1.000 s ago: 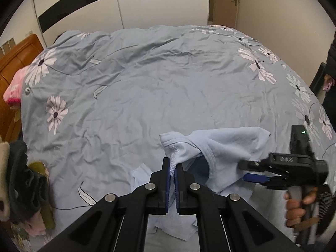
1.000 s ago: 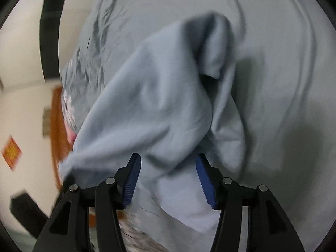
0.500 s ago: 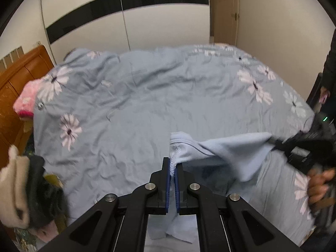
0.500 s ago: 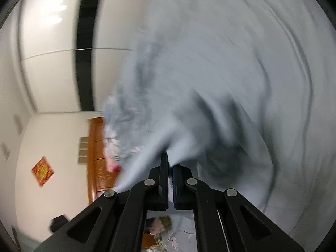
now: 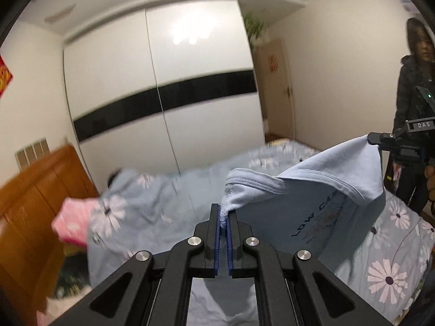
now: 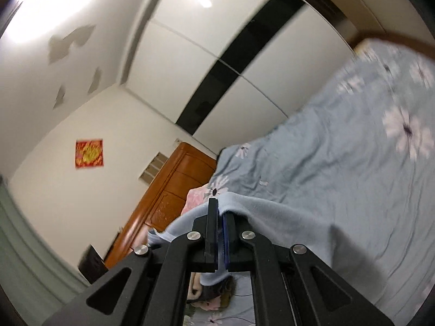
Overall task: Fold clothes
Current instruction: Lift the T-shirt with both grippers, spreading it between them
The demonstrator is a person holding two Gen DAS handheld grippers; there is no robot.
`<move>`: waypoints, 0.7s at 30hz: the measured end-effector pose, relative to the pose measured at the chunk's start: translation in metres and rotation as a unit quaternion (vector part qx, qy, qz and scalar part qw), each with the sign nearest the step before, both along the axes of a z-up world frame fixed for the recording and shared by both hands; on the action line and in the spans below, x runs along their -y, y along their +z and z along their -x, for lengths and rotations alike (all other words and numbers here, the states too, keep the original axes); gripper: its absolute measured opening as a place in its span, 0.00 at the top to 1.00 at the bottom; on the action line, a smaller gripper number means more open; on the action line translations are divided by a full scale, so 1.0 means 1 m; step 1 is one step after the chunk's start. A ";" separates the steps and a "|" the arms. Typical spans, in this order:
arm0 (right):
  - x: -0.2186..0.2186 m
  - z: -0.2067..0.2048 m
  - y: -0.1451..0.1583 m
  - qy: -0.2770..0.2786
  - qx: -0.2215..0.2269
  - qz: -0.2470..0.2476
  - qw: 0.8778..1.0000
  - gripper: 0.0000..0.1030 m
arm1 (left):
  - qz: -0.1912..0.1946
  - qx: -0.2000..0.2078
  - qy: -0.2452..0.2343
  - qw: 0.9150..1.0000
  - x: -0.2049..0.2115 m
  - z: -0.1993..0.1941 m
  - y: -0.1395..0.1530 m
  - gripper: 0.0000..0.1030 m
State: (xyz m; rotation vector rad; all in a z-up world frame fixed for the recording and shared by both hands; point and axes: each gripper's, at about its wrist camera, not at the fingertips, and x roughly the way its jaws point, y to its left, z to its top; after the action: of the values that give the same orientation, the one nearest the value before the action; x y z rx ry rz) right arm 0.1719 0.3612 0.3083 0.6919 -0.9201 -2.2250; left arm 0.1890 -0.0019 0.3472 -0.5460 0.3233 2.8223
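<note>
A light blue T-shirt (image 5: 320,190) with dark printed lettering hangs in the air above the bed, stretched between my two grippers. My left gripper (image 5: 223,217) is shut on one edge of it near the neckline. My right gripper (image 5: 373,139) shows at the right of the left wrist view, pinching the shirt's other top corner. In the right wrist view the right gripper (image 6: 219,212) is shut on the shirt (image 6: 272,212), which drapes down over its fingers.
A bed with a blue flowered cover (image 5: 168,203) lies below. A wooden headboard (image 5: 32,203) and pink pillow (image 5: 76,220) are at left. A white wardrobe with a black band (image 5: 163,103) stands behind. A person in dark clothes (image 5: 413,114) stands at right.
The right gripper closed on the shirt's corner. Both grippers then lifted the shirt off the bed and both views tilted up toward the wardrobe.
</note>
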 end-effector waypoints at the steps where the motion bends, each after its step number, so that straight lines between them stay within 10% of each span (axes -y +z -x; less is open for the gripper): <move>1: 0.000 -0.010 0.011 0.002 -0.009 -0.008 1.000 0.98 | 0.001 -0.011 -0.004 1.000 0.003 -0.009 0.009 0.96; 11: 0.010 -0.120 0.013 0.035 -0.001 -0.059 0.998 0.98 | 0.030 -0.013 -0.034 0.999 0.025 -0.105 -0.012 0.96; 21: 0.013 -0.086 -0.023 0.056 0.058 -0.063 0.995 0.98 | 0.101 0.086 -0.035 0.991 -0.006 -0.013 -0.073 0.96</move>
State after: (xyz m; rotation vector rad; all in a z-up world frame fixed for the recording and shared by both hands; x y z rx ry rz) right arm 0.2583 0.3486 0.2850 0.9161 -0.7809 -2.1744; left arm 0.2020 0.0039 0.2741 -0.7974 0.5861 2.6672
